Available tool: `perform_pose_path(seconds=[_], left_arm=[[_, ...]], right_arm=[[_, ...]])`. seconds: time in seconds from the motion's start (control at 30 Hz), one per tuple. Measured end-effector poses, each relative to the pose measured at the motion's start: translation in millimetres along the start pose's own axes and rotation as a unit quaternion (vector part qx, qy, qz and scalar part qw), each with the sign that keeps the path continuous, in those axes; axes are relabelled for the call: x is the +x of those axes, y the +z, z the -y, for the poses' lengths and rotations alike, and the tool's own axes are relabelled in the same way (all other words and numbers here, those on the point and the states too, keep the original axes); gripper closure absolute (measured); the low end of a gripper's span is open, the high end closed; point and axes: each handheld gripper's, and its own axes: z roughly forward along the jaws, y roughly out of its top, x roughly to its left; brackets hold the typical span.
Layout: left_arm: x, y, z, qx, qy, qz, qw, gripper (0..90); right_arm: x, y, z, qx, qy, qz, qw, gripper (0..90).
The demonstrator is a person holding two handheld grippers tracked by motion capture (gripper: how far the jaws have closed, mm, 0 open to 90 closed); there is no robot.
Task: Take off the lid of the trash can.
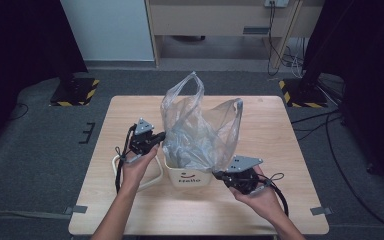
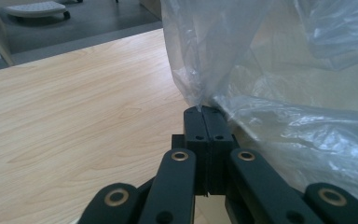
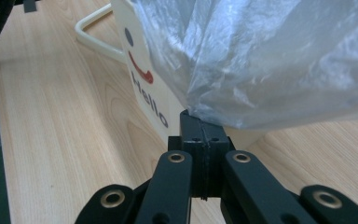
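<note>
So, cream bin (image 1: 188,176) marked "Hello" sitting mid-table (image 1: 130,210), clear plastic bag (image 1: 200,130) stuffed inside and billowing above the rim. Left gripper (image 1: 161,136) pinched tight on the bag's left edge, right gripper (image 1: 217,174) clamped on its right edge.

A bin (image 1: 187,176) stands near the front middle of the table (image 1: 260,200), with a plastic bag (image 1: 200,132) sitting in it and rising above its rim. The left gripper (image 1: 159,136) is at the bag's left side, the right gripper (image 1: 219,175) at its right front, beside the bin.
</note>
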Motion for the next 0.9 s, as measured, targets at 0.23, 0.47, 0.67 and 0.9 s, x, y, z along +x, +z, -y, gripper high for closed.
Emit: perform_pose_path(seconds=[0.23, 0.47, 0.67, 0.9], left_arm=[[-5.7, 12.1, -1.3, -0.007, -0.020, 0.016, 0.9996, 90.0], [-12.0, 18.7, -3.6, -0.003, -0.014, 0.020, 0.9997, 90.0], [-12.1, 20.0, -3.8, -0.004, -0.015, 0.017, 0.9997, 90.0], [-9.6, 18.1, -4.2, -0.006, -0.016, 0.012, 0.9998, 88.3]], right_arm=[[-3.4, -4.1, 2.8, 0.002, 0.005, 0.014, 0.9999, 90.0], [-16.4, -15.8, 12.0, 0.010, 0.014, 0.038, 0.9991, 90.0], [-18.4, -17.4, 17.1, 0.007, 0.017, 0.039, 0.9991, 90.0], [-20.1, -23.3, 17.7, -0.016, 0.035, 0.031, 0.9988, 90.0]])
